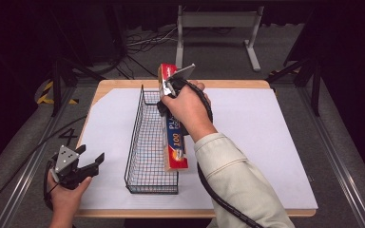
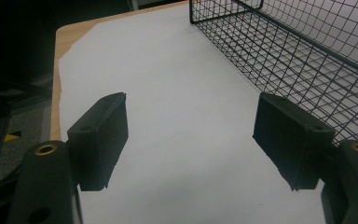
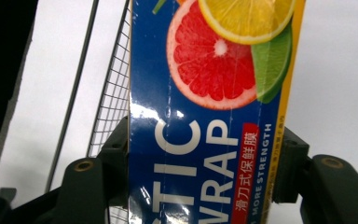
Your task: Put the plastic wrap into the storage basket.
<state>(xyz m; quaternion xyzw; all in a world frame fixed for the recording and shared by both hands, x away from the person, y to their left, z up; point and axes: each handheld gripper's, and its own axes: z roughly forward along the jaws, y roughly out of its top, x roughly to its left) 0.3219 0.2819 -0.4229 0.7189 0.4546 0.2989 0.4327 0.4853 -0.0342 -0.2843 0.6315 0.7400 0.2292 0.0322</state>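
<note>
A long blue, red and orange plastic wrap box [image 1: 175,142] is held lengthwise beside the right rim of a narrow black wire basket [image 1: 147,142]. My right gripper [image 1: 168,92] is shut on the plastic wrap box [image 3: 205,130] near its middle, a jaw pressed on each long side. The box's near end points toward the table's front edge. At the front left corner of the table my left gripper [image 1: 88,161] stands open with nothing between its jaws, over white paper [image 2: 177,116]. The basket [image 2: 298,60] lies to its right.
A white sheet [image 1: 266,137] covers most of the wooden table [image 1: 123,84]. Black frame rails run along both sides of the table. A grey metal stand [image 1: 218,28] and cables lie on the floor beyond the far edge.
</note>
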